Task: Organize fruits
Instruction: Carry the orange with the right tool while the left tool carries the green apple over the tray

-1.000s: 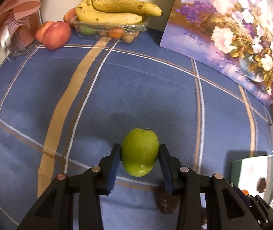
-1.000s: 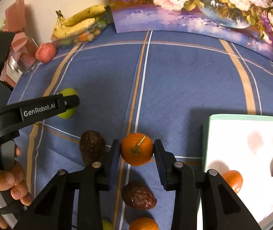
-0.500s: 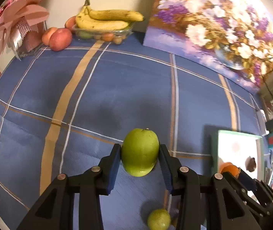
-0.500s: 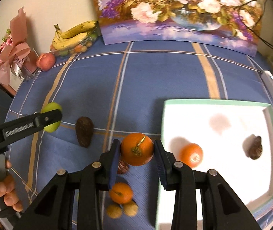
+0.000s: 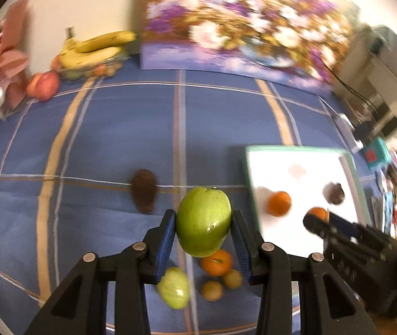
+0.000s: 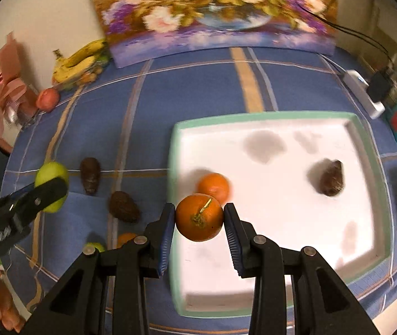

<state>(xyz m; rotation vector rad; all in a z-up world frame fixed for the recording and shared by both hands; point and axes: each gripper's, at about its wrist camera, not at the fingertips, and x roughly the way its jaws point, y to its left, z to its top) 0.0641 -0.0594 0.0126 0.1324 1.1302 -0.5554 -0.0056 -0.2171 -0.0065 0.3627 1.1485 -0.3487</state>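
fruit is in transit in both grippers, so the step in hand looks like the carry to the tray. nearest the right wrist lens, the right gripper [image 6: 199, 219] is clamped on an orange [image 6: 199, 217], its blue pads tight against both sides, held over the near left part of the white tray [image 6: 364, 136]. nearest the left wrist lens, the left gripper [image 5: 203, 230] squeezes a green apple [image 5: 204, 220] the same way, over the blue checked tablecloth [image 5: 114, 128] and short of the tray's left rim.

in the tray already lie a second orange [image 6: 213, 186], just behind the held one, and a dark brown fruit [image 6: 331, 181] well apart toward the right. i judge the next move calls for lowering the held orange onto bare white floor clear of its neighbour and then parting the jaws, while the apple needs carrying further right across the rim first.

left on the cloth: two more dark brown fruits [image 6: 90, 175] [image 6: 123, 206] to the tray's left. only the left wrist view shows the pile below its jaws, with another green apple [image 5: 173, 287], an orange [image 5: 216, 262] and two small brownish fruits [image 5: 211, 290]. only the right wrist view shows the tray whole and the person's fingers [image 6: 3, 307] on the left handle.

farthest, bananas [image 5: 98, 47] on a clear punnet, a peach [image 5: 45, 85] and a flower painting [image 6: 212, 8] against the wall.
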